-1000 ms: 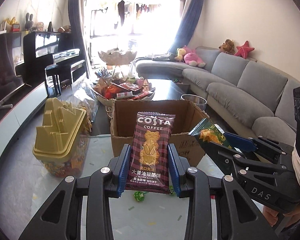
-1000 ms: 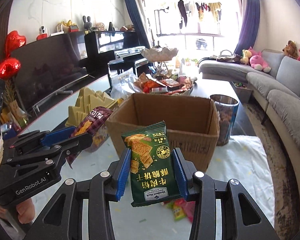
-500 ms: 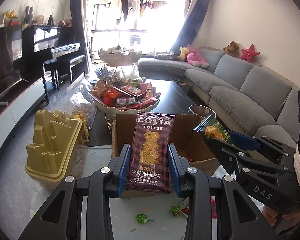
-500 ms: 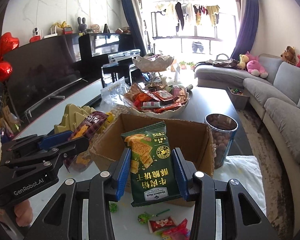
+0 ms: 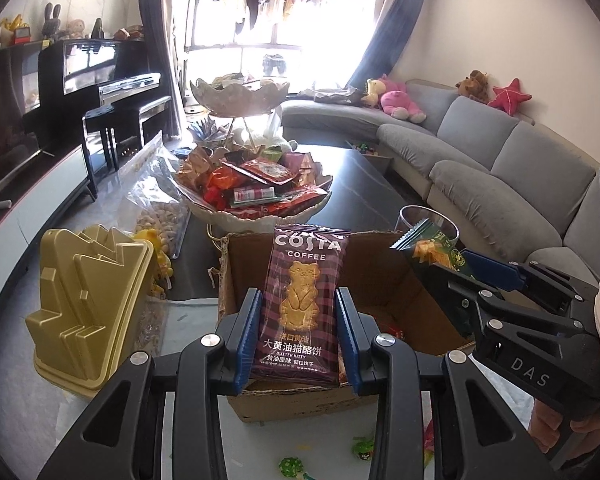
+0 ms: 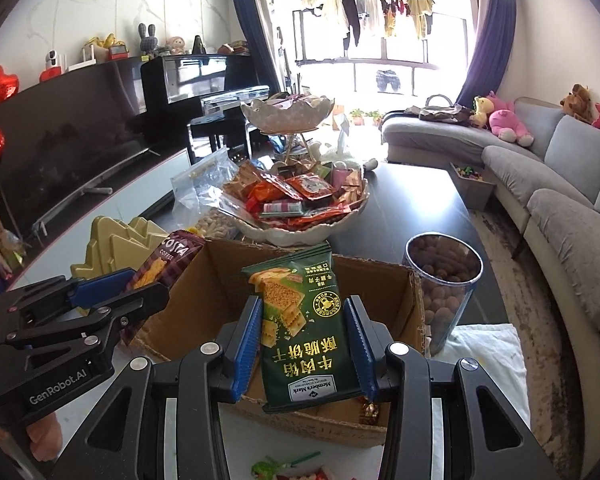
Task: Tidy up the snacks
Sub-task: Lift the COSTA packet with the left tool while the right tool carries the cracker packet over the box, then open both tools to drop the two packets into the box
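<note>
The left gripper (image 5: 299, 336) was closed on a purple Costa biscuit packet (image 5: 300, 304). Its blue pads pressed the two long edges of the packet, which stood upright with the printed cat facing the camera. The jaws were only partly open, as wide as the packet. In the left wrist view the packet was at 6 o'clock of the cardboard box (image 5: 384, 280), in front of its open top.

The right gripper (image 6: 305, 340) was closed in the same way on a green cracker packet (image 6: 304, 320), also upright, with its text upside down. This packet was over the near wall of the box, at 6 o'clock of the opening. In the left wrist view the right gripper came in from 3 o'clock, and a little of a hand (image 5: 556, 424) showed under it.

Behind the box, at 12 o'clock, a white scalloped bowl (image 6: 300, 232) was full of red and orange snack packets. A clear cylinder of round brown snacks (image 6: 444, 280) stood just beside the box at 3 o'clock. A gold ridged lid (image 5: 88, 300) sat at 9 o'clock. Small wrapped sweets (image 5: 292, 466) lay on the table at 6 o'clock, in front of the box.
</note>
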Demonstrator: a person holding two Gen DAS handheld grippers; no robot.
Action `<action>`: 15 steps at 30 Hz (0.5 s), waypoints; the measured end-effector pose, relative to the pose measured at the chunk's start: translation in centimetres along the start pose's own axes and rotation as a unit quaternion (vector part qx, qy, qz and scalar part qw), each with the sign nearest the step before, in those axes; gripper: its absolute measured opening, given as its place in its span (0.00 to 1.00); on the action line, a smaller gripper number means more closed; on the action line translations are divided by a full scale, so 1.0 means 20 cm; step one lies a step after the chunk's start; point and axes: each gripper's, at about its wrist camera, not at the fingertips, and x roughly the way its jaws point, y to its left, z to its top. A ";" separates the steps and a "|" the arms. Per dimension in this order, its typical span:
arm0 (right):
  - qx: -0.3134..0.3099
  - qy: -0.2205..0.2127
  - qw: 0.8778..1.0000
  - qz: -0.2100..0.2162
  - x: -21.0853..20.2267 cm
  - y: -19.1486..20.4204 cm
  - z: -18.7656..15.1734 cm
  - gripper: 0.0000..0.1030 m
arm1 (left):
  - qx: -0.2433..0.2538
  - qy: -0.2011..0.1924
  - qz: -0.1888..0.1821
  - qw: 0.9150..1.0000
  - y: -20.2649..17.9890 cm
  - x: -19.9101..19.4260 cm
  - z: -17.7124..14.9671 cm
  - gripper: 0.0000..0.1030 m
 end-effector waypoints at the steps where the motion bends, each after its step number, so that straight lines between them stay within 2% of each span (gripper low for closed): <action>1: 0.001 0.001 1.000 0.000 0.01 -0.01 0.00 0.42 | 0.000 0.002 -0.001 1.000 0.00 0.01 0.01 0.36; 4: 0.003 0.006 1.000 -0.001 0.05 -0.02 0.01 0.42 | 0.006 0.003 0.006 1.000 -0.01 0.03 0.02 0.41; 6: -0.001 0.009 1.000 -0.004 0.07 -0.02 0.01 0.43 | 0.011 -0.001 0.017 1.000 -0.01 0.02 0.01 0.55; 7: -0.006 0.009 1.000 -0.009 0.07 -0.02 0.01 0.45 | 0.013 -0.007 0.022 1.000 -0.01 0.00 0.01 0.57; 8: -0.013 0.009 1.000 -0.018 0.07 -0.02 0.01 0.53 | 0.014 -0.013 0.030 0.999 -0.01 -0.02 0.00 0.60; 9: -0.018 0.006 0.999 -0.029 0.07 -0.01 0.00 0.57 | 0.016 -0.018 0.037 0.999 -0.01 -0.03 -0.01 0.62; 11: -0.027 -0.003 0.999 -0.043 0.05 0.00 -0.02 0.57 | 0.021 -0.024 0.046 0.998 0.00 -0.07 -0.02 0.63; 15: -0.033 -0.003 0.999 -0.040 0.01 0.02 -0.06 0.57 | 0.024 -0.031 0.051 0.998 0.02 -0.14 -0.06 0.64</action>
